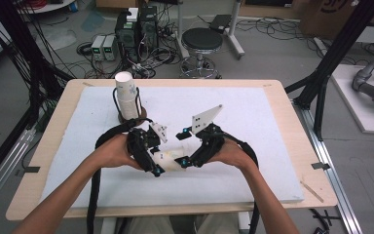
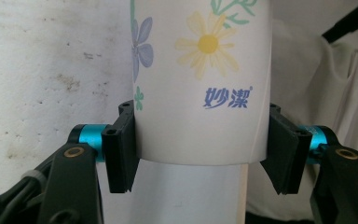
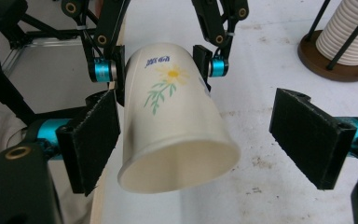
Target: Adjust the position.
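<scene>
A white paper cup (image 1: pixel 169 159) printed with flowers lies level between the two grippers, near the front middle of the white board. My left gripper (image 1: pixel 157 157) is shut on it: in the left gripper view both black pads (image 2: pixel 121 149) press the sides of the cup (image 2: pixel 200 93) near its base. In the right gripper view the cup (image 3: pixel 177 121) points its open mouth at the camera, with the left gripper (image 3: pixel 161 65) clamped on its far end. My right gripper (image 3: pixel 203 140) stands open around the mouth; its left pad (image 3: pixel 95 137) is close to the wall, the right pad well apart.
A stack of paper cups (image 1: pixel 126 97) stands in a wire holder on a round wooden base at the back left of the board (image 1: pixel 253 146); it also shows as the cup stack (image 3: pixel 349 32). Beyond the table are a stool (image 1: pixel 202 41) and computer boxes.
</scene>
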The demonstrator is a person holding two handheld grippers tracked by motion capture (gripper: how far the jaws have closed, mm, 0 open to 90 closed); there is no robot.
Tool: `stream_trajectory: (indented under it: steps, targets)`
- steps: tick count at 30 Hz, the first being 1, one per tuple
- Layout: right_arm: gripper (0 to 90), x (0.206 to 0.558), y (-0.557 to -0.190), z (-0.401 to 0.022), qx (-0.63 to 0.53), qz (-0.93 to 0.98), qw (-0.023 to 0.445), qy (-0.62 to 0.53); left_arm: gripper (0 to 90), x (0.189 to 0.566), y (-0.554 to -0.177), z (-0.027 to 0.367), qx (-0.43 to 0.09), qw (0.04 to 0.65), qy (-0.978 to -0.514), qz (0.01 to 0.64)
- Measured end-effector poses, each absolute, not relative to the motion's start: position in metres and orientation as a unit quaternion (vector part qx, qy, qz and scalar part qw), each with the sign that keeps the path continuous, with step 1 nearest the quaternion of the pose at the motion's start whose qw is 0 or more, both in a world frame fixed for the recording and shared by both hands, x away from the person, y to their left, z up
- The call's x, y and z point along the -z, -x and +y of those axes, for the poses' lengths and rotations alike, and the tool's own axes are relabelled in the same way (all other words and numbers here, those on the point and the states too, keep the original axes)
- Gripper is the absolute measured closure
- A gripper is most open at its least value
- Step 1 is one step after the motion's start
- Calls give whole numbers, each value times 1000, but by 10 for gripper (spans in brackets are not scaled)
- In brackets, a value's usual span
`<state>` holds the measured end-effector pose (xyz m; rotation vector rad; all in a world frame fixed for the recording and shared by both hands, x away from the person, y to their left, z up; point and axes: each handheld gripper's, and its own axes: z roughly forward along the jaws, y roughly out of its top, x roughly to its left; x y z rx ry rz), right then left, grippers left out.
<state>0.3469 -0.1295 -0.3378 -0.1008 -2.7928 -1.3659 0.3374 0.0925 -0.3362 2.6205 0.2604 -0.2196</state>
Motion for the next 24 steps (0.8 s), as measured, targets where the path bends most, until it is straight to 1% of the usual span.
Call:
stream_trajectory:
  steps: [5,9,10,18,19,24]
  targets:
    - [165,335,-347,-136,451,-892,9,36,371,339,-334,98,80,259,-957,104]
    - [164,335,-347,-141,457,-888,5,42,371,342,-332,106,66,289,-948,112]
    - [164,335,-347,-142,458,-888,5,45,371,343,-331,110,62,310,-941,119]
    - [164,339,-349,-153,476,-878,2,60,371,349,-332,123,51,354,-924,134]
    - [164,340,-350,-155,477,-877,2,64,371,352,-333,126,49,369,-918,137]
    - [164,342,-351,-159,479,-875,2,70,371,356,-335,130,43,386,-911,136]
